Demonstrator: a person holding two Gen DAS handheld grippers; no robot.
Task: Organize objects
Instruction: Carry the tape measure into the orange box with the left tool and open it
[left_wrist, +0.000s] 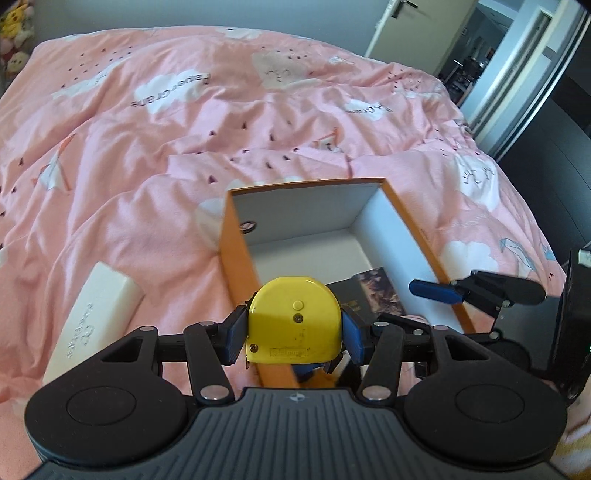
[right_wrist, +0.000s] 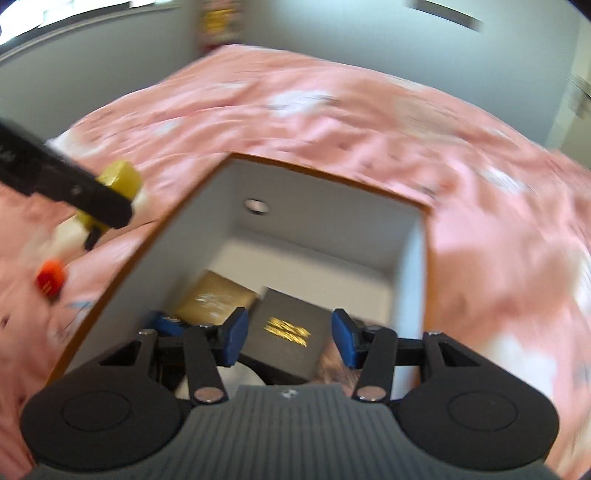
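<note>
One yellow tape measure (left_wrist: 294, 325) sits flat-edge-down in left tongs (left_wrist: 294, 334).

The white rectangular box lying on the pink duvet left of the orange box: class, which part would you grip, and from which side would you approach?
Grip the white box across its narrow width, pads on the two long side faces, coming down from above. It lies flat on the duvet with its long sides exposed, probably a better fit for the jaws than its length.

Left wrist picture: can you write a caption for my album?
Left claw holds a yellow tape measure above the orange box.
</note>
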